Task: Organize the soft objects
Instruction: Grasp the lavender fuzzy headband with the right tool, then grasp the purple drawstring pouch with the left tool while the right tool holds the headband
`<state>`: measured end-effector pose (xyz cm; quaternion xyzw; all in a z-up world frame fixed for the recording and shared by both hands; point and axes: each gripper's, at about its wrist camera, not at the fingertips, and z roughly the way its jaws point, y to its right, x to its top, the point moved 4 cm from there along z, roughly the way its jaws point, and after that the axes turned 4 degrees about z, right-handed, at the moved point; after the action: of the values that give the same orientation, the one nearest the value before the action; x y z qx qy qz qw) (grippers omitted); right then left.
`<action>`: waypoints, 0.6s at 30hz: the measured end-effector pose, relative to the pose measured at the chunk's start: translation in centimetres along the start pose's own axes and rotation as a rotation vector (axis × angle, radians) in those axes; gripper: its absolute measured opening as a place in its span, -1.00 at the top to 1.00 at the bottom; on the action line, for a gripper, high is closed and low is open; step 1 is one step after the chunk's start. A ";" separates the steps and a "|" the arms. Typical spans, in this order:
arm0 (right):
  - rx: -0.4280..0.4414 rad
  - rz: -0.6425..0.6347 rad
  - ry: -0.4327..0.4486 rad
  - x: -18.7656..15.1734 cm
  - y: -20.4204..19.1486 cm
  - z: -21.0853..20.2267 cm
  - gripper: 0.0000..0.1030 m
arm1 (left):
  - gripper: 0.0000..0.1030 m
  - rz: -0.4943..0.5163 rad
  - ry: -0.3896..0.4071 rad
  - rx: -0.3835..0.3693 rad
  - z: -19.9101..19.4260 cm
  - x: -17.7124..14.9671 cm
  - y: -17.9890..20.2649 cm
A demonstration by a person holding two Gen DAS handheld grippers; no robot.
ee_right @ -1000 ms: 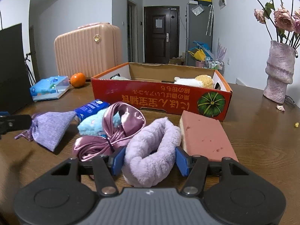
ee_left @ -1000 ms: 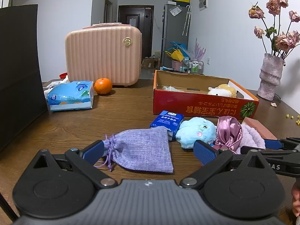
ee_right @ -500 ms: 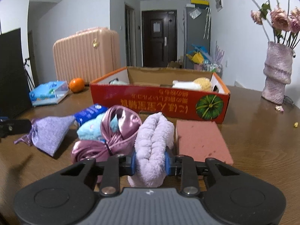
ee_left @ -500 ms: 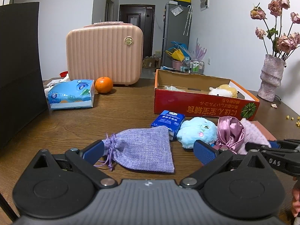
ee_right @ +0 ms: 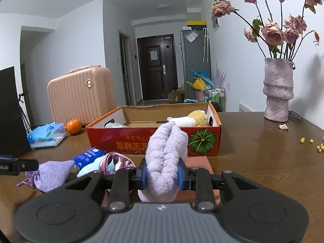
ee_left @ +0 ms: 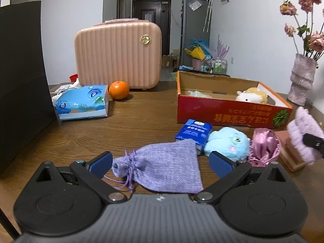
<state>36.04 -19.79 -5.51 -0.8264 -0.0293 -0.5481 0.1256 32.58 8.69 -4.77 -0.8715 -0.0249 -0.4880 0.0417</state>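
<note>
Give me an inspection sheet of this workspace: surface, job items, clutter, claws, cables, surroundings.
Surface: brown wooden table, small yellow crumbs near its right side.
Job items: red cardboard box holding a cream plush; purple drawstring pouch, blue plush, pink satin scrunchie, pink sponge block lying in front of it.
Clutter: tissue pack, orange, blue packet, pink case.
Claws: right claw shut on fluffy lilac headband; left claw open, over the pouch.
Cables: nothing seen.
Surroundings: vase of dried roses, dark door.
</note>
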 end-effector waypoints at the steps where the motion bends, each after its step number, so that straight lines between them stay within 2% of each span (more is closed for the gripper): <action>1: -0.002 0.001 0.002 0.0 0.1 0.0 0.47 | -1.00 0.002 -0.008 0.004 0.3 0.2 -0.1; 9: -0.021 0.020 0.004 0.2 0.7 0.1 0.47 | -1.00 0.041 -0.062 0.002 3.1 1.3 -0.4; 18: -0.028 0.020 -0.016 -0.1 0.8 0.5 0.47 | -1.00 0.074 -0.130 -0.030 6.7 1.1 0.3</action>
<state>36.66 -20.42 -5.91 -0.8328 -0.0144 -0.5404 0.1192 38.83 9.05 -7.28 -0.9023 0.0121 -0.4287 0.0449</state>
